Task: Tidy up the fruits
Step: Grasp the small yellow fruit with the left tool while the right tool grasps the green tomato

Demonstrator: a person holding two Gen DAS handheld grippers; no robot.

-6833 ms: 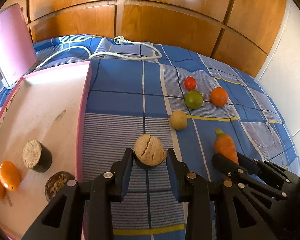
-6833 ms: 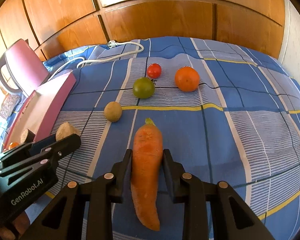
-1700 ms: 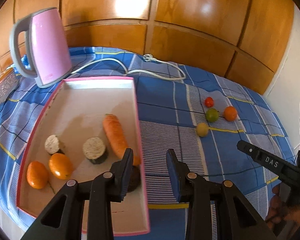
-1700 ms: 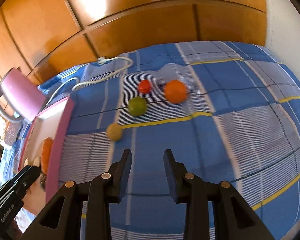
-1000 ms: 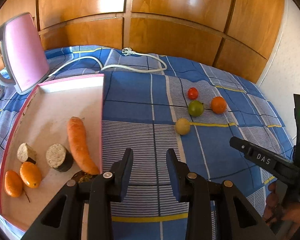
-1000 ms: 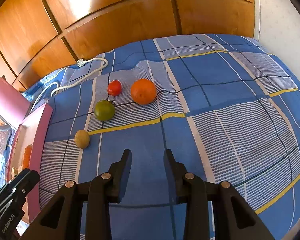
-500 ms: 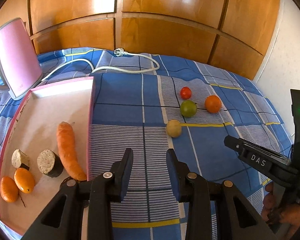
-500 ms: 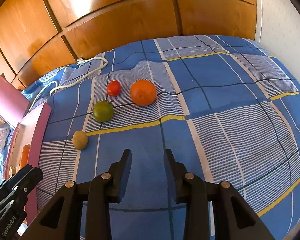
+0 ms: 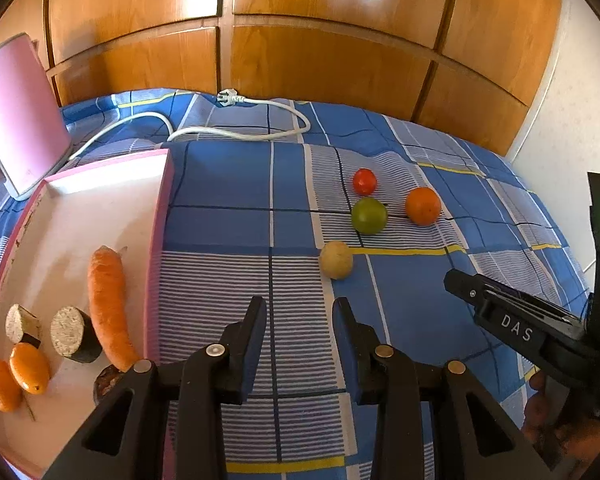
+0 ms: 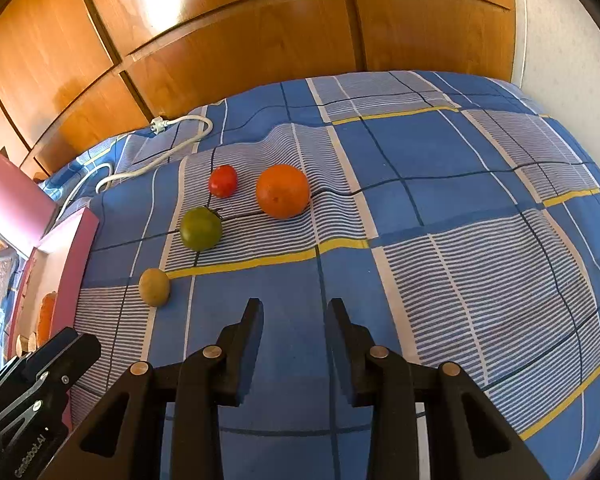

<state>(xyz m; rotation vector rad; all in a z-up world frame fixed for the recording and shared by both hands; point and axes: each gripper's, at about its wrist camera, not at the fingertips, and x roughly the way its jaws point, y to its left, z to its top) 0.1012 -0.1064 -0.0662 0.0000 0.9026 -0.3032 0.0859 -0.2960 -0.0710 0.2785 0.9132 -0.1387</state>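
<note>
Left gripper (image 9: 299, 316): jaws parted, nothing between them, held above the blue checked bedcover (image 9: 228, 220) just right of the pink tray (image 9: 156, 264). Right gripper (image 10: 294, 318): jaws likewise parted and empty, over a bare blue square of the cover

Outstanding items, all loose on the cover ahead of both grippers: yellowish fruit (image 9: 336, 260) nearest, then green fruit (image 9: 369, 215), orange (image 9: 423, 205) and red tomato (image 9: 365, 181) farthest. They lie close together but apart from one another. Tray contents: carrot (image 9: 108, 308) along the right wall, two dark cut rounds (image 9: 74, 334) and two small orange fruits (image 9: 28, 368) at the near left

Assessment: the step in hand appears to be reaching for the next loose piece. Recommended practice: the left gripper takes the yellowish fruit, being nearest it and the tray; the right takes the orange or green fruit. Centre the fruit between the fingers before closing, since round fruit on soft bedding is likely to roll from a glancing touch. Close at the widest girth, gently on the tomato. Set down in the bare far half of the tray, clear of the carrot

Not task items: pink kettle (image 9: 18, 116) and white power cord (image 9: 236, 128) behind the tray
</note>
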